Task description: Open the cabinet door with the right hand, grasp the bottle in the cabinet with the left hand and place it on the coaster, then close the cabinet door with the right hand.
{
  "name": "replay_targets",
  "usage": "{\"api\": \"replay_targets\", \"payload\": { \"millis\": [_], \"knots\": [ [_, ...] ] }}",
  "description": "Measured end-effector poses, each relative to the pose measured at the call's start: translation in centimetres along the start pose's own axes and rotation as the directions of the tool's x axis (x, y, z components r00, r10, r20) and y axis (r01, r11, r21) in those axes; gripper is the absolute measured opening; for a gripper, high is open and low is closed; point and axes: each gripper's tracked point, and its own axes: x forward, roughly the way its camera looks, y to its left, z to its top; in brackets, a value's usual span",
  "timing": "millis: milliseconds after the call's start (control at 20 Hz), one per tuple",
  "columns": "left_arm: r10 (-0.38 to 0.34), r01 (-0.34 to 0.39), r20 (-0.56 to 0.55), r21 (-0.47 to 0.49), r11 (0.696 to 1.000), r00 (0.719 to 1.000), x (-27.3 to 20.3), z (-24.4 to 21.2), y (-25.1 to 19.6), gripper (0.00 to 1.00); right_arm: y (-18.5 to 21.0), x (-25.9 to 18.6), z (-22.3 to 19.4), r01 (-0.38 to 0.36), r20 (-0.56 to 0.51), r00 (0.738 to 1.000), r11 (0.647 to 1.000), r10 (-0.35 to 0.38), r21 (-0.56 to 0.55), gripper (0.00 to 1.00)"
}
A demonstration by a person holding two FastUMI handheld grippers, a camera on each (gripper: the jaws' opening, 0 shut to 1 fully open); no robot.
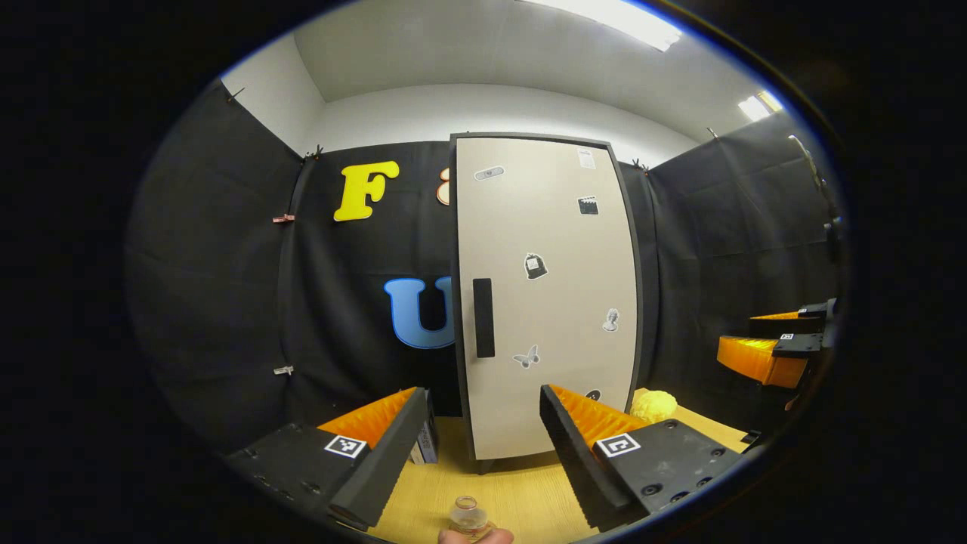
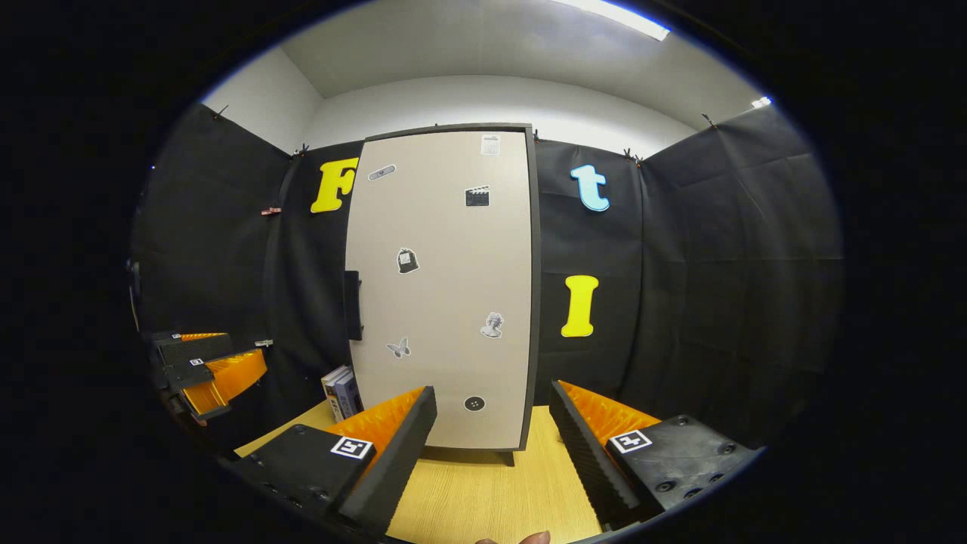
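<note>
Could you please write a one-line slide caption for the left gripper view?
Open tongs face the shut cabinet door; the bottle stands on the table.

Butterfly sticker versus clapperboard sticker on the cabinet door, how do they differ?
The clapperboard sticker sits high on the cabinet door, the butterfly sticker low, nearer the handle. The clapperboard sticker is dark and boxy, the butterfly sticker pale and winged. Both are stuck to the closed door.

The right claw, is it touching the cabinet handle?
Apart. In the right gripper view the open right claw hangs short of the door, and the handle sits up on the door's left edge.
</note>
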Motion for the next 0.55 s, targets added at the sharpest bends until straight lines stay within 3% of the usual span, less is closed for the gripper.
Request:
{"api": "replay_targets", "payload": {
  "millis": [550],
  "knots": [
    [-0.007,0.007,0.0,0.004,1.0,1.0,0.56,-0.1,-0.04,0.95,-0.16,0.26,-0.09,0.011,0.001,1.0,1.0,-0.011,0.005,0.98]
  ]
}}
